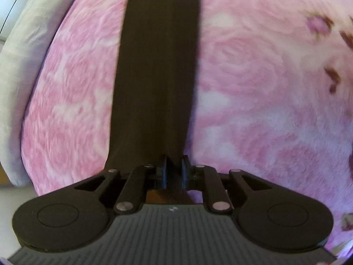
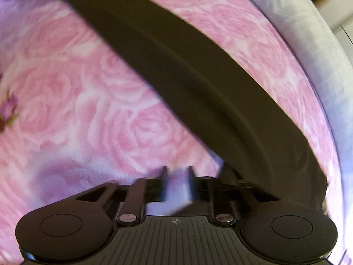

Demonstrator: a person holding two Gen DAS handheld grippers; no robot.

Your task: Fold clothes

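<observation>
Both wrist views look steeply down onto a pink rose-print blanket (image 1: 253, 77) with a pale border (image 1: 28, 55) along 1 side. A dark garment (image 1: 156, 66) lies flat on it as a long, narrow strip.

Left view: the strip runs straight up the middle of the frame, from the left gripper (image 1: 175, 165) to the top edge. The gripper's 2 fingers stand close together with a narrow gap, right at the near end of the strip; dark cloth shows between and below them. Whether the pads actually pinch the cloth I cannot tell. The pale border curves down the left side of the frame, with a bit of light floor (image 1: 13, 190) beyond it.

Right view, blurred: the strip (image 2: 176, 70) crosses diagonally from upper left to lower right, where it widens just beside the right gripper (image 2: 177, 176). Its fingers stand moderately apart; only pink blanket (image 2: 88, 110) shows between them, nothing gripped. The garment edge passes just right of the right-hand finger; contact unclear. The pale border (image 2: 308, 44) runs down the right side.
</observation>
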